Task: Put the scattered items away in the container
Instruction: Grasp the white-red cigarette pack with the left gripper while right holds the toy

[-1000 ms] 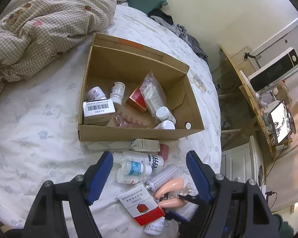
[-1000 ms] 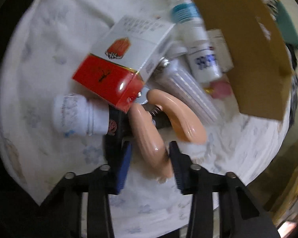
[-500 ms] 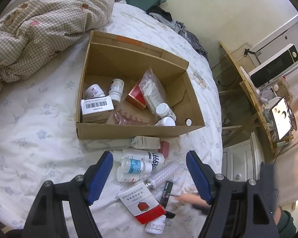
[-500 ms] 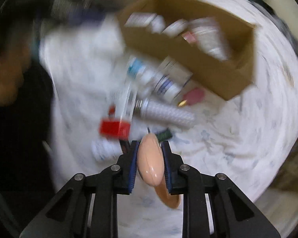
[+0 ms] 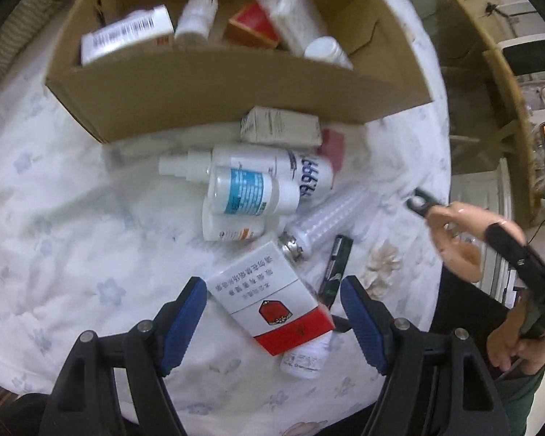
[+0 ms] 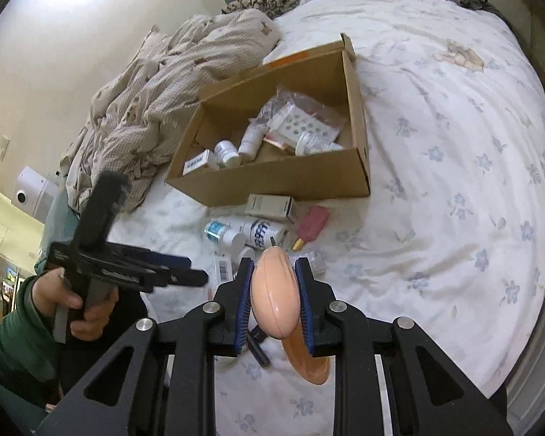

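floral white bedsheet (image 6: 454, 152) covered the bed, soft and rumpled, with a crumpled checked quilt (image 6: 170, 83) pushed toward the wall. on the sheet sat an open brown cardboard box (image 6: 283, 178), its stiff walls already ringing bottles, small cartons and a clear bag of blister-packed pills, so it looked to be the container for the tidying.

the right hand-held gripper (image 6: 274, 290) was clamped on a smooth, peach-coloured curved plastic handle (image 6: 272, 294); its jaws had just been closing, and the blue pads pressed both flanks of the rounded body, a hold that likely suited its slippery, bulging shape. the handle hung above the sheet, short of the box, with a black metal part trailing below it.

the left hand-held gripper (image 5: 274, 312) stood open, its blue pads on either side of a glossy white-and-red cardboard packet (image 5: 272, 298) without pressing it, probably lined up across the flat packet's narrower span. the packet lay on the sheet, partly over a white bottle.

other strays lay in a loose heap just outside the box's near wall: a white spray bottle with blue lettering (image 5: 269, 170), a small bottle with a blue label (image 5: 250, 196), a ribbed clear tube with a metal cap (image 5: 323, 221), a grey-white carton (image 5: 279, 127) and a pink object (image 6: 312, 223).
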Action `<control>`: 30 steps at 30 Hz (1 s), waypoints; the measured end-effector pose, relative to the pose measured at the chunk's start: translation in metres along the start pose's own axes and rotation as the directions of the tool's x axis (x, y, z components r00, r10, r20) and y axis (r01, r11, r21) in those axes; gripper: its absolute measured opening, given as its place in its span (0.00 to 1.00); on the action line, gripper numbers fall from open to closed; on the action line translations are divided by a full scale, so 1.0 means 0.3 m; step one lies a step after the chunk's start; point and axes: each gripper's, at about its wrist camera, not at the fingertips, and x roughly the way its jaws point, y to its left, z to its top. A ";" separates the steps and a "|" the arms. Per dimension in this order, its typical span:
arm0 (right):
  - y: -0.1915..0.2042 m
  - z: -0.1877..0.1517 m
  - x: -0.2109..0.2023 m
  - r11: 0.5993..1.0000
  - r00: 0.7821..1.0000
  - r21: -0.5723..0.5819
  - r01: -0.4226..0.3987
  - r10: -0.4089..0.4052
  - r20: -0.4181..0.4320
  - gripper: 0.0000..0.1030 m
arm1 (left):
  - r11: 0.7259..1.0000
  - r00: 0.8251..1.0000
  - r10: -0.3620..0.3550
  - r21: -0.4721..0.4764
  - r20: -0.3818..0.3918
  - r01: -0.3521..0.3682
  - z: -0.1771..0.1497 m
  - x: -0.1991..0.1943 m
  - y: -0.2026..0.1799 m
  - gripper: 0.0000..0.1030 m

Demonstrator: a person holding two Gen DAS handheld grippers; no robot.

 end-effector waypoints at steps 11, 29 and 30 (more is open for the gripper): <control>0.029 0.024 -0.038 0.998 0.996 -0.038 -0.051 0.054 0.065 0.24 | 0.996 0.995 0.090 -0.011 -0.041 -0.090 0.018 0.103 -0.007 0.61; 0.030 0.009 -0.061 0.997 0.995 -0.053 -0.051 0.055 0.079 0.24 | 0.982 0.990 0.135 0.137 -0.047 -0.127 -0.021 0.050 -0.082 0.79; 0.029 0.009 -0.061 0.997 0.995 -0.052 -0.051 0.055 0.079 0.24 | 0.978 0.988 0.150 0.153 -0.040 -0.142 -0.026 0.048 -0.094 0.82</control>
